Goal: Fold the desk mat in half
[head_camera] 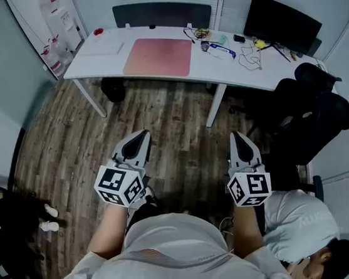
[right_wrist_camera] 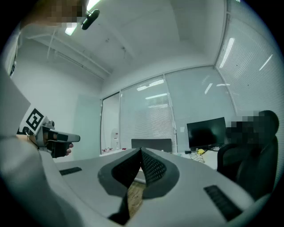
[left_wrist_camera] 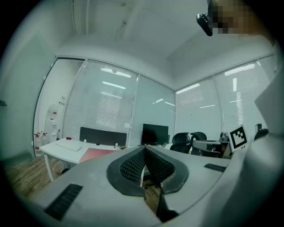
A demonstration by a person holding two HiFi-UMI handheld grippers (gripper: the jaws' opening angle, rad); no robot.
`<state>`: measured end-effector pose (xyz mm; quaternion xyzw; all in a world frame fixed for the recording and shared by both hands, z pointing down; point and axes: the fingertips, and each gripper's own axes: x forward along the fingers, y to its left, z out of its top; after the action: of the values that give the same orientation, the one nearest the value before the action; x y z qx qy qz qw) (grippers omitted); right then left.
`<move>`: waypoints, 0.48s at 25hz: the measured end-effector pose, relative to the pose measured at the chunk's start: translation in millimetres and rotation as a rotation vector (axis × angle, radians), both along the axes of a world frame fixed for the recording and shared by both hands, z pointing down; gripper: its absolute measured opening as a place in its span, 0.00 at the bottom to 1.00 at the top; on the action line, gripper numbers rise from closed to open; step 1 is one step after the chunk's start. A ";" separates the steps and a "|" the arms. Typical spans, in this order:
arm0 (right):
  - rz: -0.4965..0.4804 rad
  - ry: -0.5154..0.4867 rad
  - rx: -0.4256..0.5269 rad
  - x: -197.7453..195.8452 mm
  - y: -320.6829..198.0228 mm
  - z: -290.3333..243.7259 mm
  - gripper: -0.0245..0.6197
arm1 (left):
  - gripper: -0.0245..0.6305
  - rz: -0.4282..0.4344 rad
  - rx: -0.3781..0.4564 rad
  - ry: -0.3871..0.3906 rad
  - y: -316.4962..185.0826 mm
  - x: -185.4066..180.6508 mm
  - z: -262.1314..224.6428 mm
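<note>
A pink desk mat [head_camera: 159, 57] lies flat and unfolded on the white desk [head_camera: 102, 63] at the far side of the room; the left gripper view catches it as a pink strip [left_wrist_camera: 95, 154]. Both grippers hang in front of the person's body, well short of the desk. My left gripper [head_camera: 141, 135] [left_wrist_camera: 144, 149] has its jaws together, tips touching, with nothing between them. My right gripper [head_camera: 238, 138] [right_wrist_camera: 141, 151] is shut too and holds nothing.
A black monitor [head_camera: 282, 22], cables and small items [head_camera: 227, 47] lie on the desk's right part, a white keyboard [head_camera: 102, 47] on its left. Black office chairs [head_camera: 313, 115] stand at the right. Wood floor [head_camera: 182, 130] separates me from the desk. A seated person [head_camera: 310, 241] is at lower right.
</note>
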<state>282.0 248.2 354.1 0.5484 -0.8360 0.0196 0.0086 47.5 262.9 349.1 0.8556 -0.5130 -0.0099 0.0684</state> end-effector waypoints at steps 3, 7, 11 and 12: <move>-0.001 0.001 0.019 0.8 1.0 -2.2 0.12 | 0.06 -0.003 -0.003 0.003 0.7 -0.4 2.2; -0.004 0.008 0.021 3.2 0.2 -2.8 0.12 | 0.06 -0.008 -0.010 0.013 0.0 1.2 5.1; -0.004 0.015 0.012 3.7 1.1 1.0 0.12 | 0.06 -0.002 -0.010 0.017 1.8 4.1 6.8; -0.005 0.018 0.010 2.9 0.7 1.9 0.12 | 0.06 -0.003 -0.011 0.018 2.0 3.5 7.2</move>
<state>284.8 248.9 355.9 0.5465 -0.8373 0.0107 0.0134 50.9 264.8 356.3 0.8544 -0.5136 -0.0150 0.0776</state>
